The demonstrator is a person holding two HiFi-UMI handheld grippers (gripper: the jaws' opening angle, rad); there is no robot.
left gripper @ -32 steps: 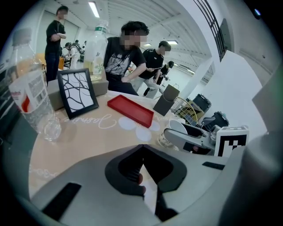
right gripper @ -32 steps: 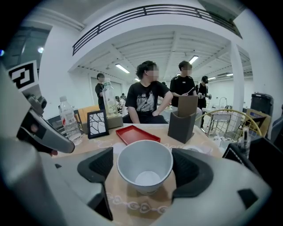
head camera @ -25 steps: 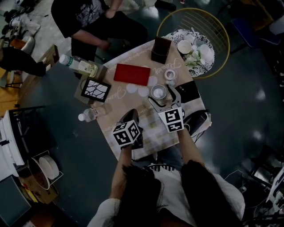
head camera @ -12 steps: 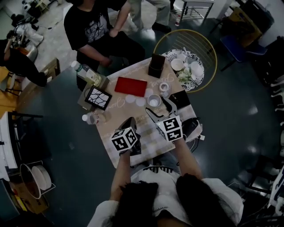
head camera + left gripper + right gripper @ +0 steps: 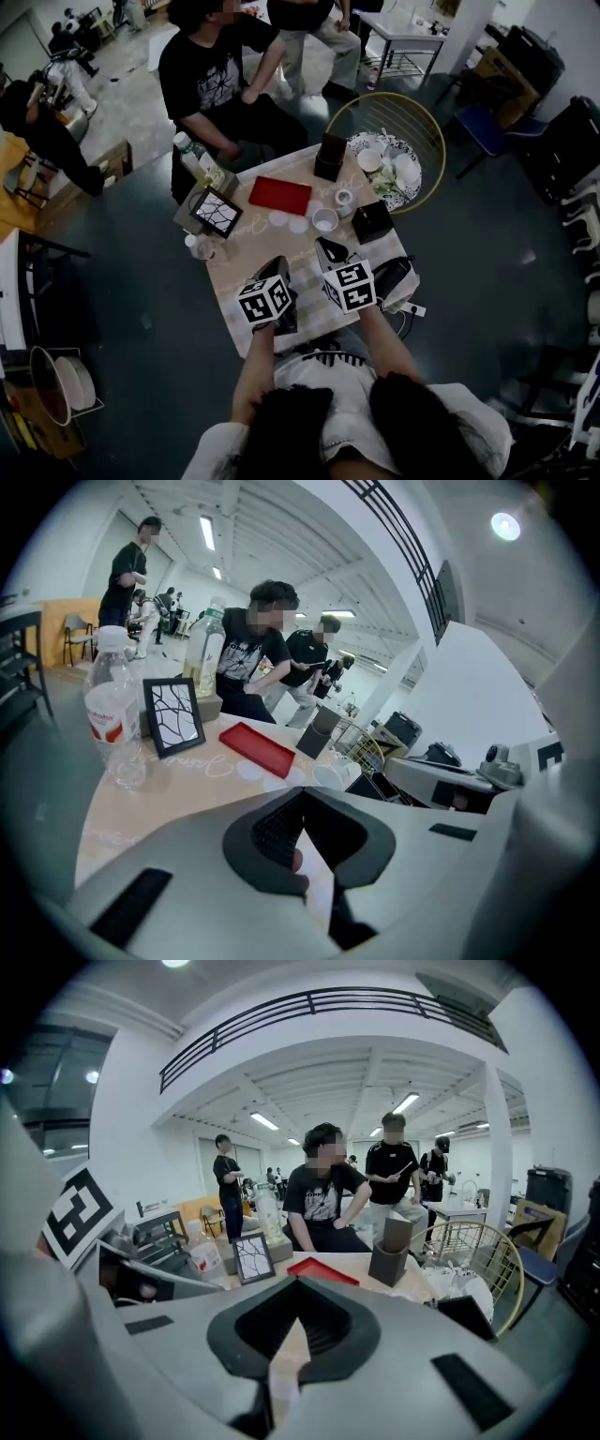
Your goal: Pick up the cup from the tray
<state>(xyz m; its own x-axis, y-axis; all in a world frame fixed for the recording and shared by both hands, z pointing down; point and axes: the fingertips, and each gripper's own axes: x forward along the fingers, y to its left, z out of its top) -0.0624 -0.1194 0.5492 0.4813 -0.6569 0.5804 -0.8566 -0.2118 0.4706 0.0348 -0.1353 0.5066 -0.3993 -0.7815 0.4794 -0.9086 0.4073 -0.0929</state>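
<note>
Ahead and left of my left jaws a clear water bottle (image 5: 112, 719), just beside it a black picture frame (image 5: 173, 714) with a cracked pattern, ahead and right of my right jaws a dark square holder (image 5: 389, 1251), beyond the table (image 5: 178, 789) a seated person in a black T-shirt (image 5: 323, 1199)

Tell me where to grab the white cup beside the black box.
Probably the near rim of the cup, from above: it stands upright with its mouth open, so one jaw fits inside. The box crowds its right side.

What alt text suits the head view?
From above, a person holds a left hand-held gripper and a right hand-held gripper, just closed on nothing, over a beige table bearing a red rectangular tray and white round cup.
</note>
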